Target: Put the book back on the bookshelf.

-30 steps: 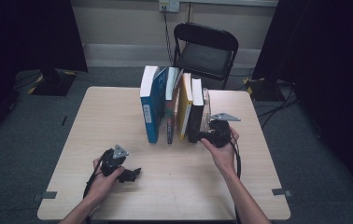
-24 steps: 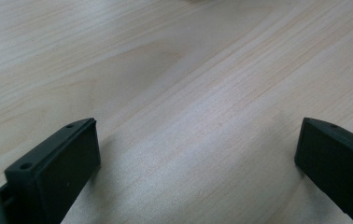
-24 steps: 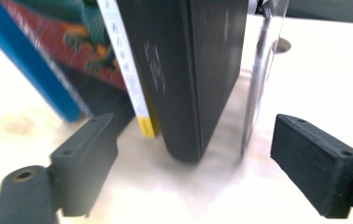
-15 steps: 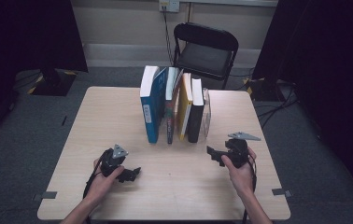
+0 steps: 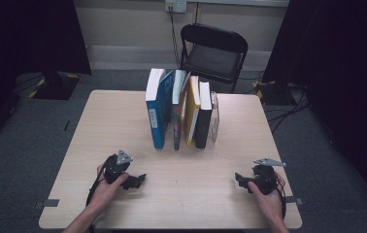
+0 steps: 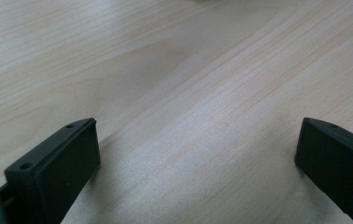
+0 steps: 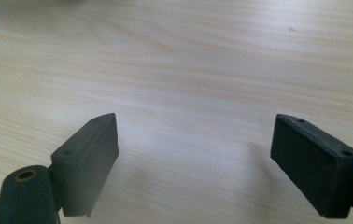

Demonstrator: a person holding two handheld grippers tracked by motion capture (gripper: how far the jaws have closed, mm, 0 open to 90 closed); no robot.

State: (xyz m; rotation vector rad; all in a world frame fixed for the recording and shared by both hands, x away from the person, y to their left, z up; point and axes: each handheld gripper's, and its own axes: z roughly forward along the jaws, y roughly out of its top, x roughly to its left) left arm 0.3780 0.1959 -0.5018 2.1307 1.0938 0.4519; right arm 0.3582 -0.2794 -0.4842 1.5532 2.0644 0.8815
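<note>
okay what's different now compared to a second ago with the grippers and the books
The right gripper pulled back from the black book at the row's right end to the table's near right edge, jaws open and empty. The left gripper and the books stayed put.

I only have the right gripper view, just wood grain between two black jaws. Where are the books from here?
Observer: The row of books stands upright at the table's far middle, well away from the right gripper.
Operator: What ends the row on the right?
Observer: A clear bookend beside the black book.
Operator: And the other gripper?
Observer: The left gripper sits low over the table near the front left, jaws apart with nothing between them.
</note>
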